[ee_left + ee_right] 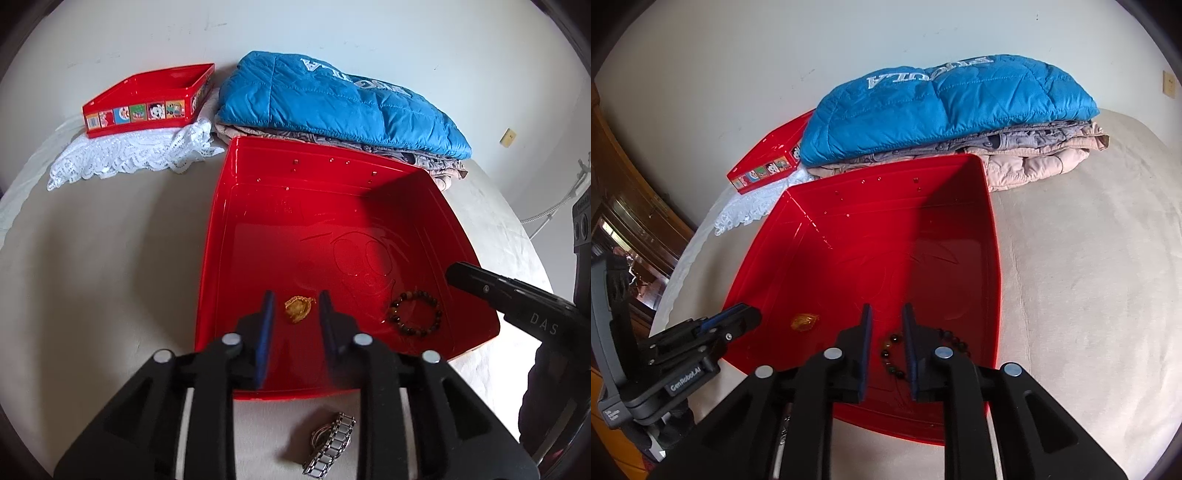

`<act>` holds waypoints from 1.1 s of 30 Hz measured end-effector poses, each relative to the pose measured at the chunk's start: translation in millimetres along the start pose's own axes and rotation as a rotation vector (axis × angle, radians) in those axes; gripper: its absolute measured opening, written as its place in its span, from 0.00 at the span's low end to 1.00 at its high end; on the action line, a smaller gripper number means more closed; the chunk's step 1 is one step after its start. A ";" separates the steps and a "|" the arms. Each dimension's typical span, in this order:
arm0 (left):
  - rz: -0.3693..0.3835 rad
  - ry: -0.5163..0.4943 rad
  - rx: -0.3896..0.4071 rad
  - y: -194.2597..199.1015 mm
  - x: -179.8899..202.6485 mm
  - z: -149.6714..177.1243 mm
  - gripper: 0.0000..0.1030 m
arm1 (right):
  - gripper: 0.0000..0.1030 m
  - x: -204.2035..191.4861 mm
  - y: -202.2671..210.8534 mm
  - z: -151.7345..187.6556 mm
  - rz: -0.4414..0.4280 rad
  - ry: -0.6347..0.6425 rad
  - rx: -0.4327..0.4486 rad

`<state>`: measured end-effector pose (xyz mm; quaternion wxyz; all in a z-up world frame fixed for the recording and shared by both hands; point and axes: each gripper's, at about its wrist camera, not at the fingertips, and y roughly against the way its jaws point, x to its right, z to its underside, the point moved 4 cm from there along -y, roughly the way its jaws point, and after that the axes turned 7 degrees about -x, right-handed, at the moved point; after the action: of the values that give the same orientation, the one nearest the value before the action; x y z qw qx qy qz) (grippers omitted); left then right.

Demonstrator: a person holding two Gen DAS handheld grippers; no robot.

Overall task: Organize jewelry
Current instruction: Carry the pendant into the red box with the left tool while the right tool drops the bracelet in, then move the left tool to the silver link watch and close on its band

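My left gripper hung open over a gold trinket in the red tray on the bed; my right gripper stood open above the bead bracelet. A metal watch lay outside.

Soft daylight, sharp focus, fisheye-warped edges

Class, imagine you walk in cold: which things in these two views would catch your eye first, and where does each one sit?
The big red tray fills the middle of the bed, holding a gold trinket between the open left gripper's fingers and a brown bead bracelet nearer the right gripper. Behind it lies a folded blue quilted jacket, and a silver watch lies outside the tray's near edge.
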<state>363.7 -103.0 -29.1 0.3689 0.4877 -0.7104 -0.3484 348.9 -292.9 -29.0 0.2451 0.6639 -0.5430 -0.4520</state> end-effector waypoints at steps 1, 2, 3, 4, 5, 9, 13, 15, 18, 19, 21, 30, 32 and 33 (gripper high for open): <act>-0.001 -0.004 0.001 1.3 0.8 0.0 0.24 | 0.16 -0.1 1.4 1.1 0.004 0.001 0.002; 0.002 -0.007 0.002 3.1 1.7 0.5 0.24 | 0.16 -0.2 2.0 0.5 0.006 0.001 0.002; 0.003 -0.007 0.001 4.2 2.3 0.9 0.24 | 0.16 -0.5 2.7 0.8 0.007 0.000 0.002; -0.002 -0.008 0.001 6.4 3.0 1.7 0.26 | 0.17 -1.1 3.6 1.3 0.008 0.001 0.003; -0.010 -0.010 0.001 8.4 3.3 2.4 0.31 | 0.18 -1.6 4.8 1.9 0.011 0.002 0.003; -0.035 -0.019 0.030 25.8 7.7 6.3 0.41 | 0.22 -3.2 12.3 4.9 0.029 0.004 0.014; -0.066 -0.034 0.031 45.4 12.5 18.8 0.49 | 0.22 -4.5 29.2 16.5 0.033 0.002 0.029; -0.082 -0.048 0.018 50.0 14.1 28.8 0.48 | 0.22 -3.3 37.9 25.2 0.053 -0.001 0.030; -0.056 -0.058 -0.035 51.9 15.4 48.8 0.47 | 0.22 -3.6 50.6 43.4 0.053 -0.001 0.014; -0.056 -0.062 -0.054 50.9 16.1 56.8 0.47 | 0.22 -4.2 53.8 49.6 0.043 -0.002 0.002; -0.064 -0.072 -0.086 45.9 16.8 70.5 0.46 | 0.22 -5.1 59.4 64.5 0.031 -0.002 -0.029; -0.093 -0.100 -0.197 3.1 23.0 99.3 0.42 | 0.22 12.2 39.5 130.4 0.028 -0.033 -0.190; -0.091 -0.104 -0.196 -0.6 25.9 98.3 0.42 | 0.22 16.7 33.7 130.4 0.036 -0.042 -0.186; -0.083 -0.110 -0.194 -3.0 27.6 97.3 0.42 | 0.22 16.9 31.8 130.1 0.038 -0.043 -0.183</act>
<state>273.9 -116.9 -73.8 0.3601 0.4586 -0.6718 -0.4568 220.4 -296.5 -70.0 0.3015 0.6186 -0.5171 -0.5090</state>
